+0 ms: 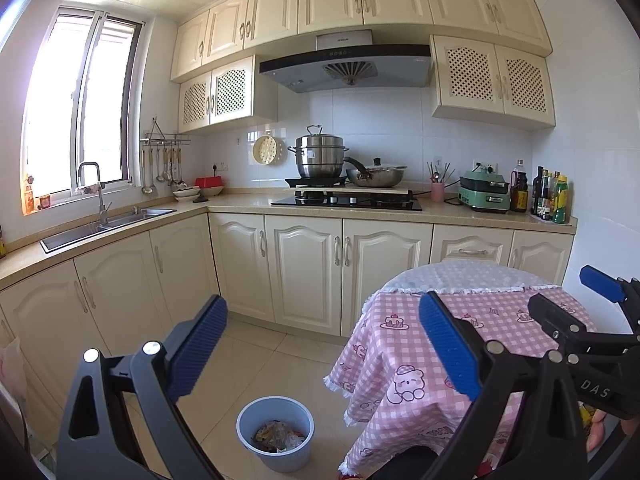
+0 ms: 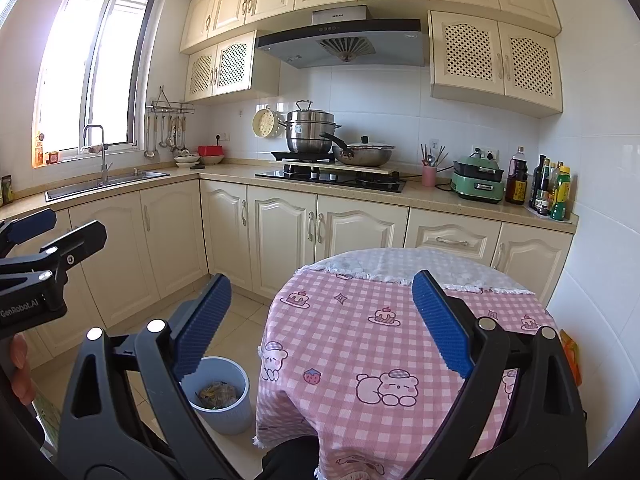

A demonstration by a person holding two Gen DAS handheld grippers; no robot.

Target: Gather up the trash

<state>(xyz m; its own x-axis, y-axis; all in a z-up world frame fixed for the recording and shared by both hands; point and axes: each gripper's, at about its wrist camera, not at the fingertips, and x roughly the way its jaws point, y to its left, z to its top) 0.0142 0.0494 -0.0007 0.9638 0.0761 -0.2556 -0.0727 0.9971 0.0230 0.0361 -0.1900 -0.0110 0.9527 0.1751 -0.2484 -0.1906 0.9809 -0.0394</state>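
A pale blue waste bin (image 1: pixel 275 432) stands on the tiled floor to the left of the round table, with crumpled wrappers (image 1: pixel 278 435) inside it. The right wrist view shows the same bin (image 2: pixel 220 400) partly behind a finger. My left gripper (image 1: pixel 320 348) is open and empty, held above the floor over the bin. My right gripper (image 2: pixel 320 320) is open and empty too, raised over the table's pink checked cloth (image 2: pixel 360 340). Each gripper appears at the edge of the other's view. No loose trash shows on the cloth.
Cream base cabinets (image 1: pixel 304 272) run behind the table, with a sink (image 1: pixel 108 224) at the left and a hob (image 1: pixel 348 200) with pots. Bottles (image 2: pixel 548 188) stand at the counter's right end. An orange packet (image 2: pixel 572 356) sits beside the table by the wall.
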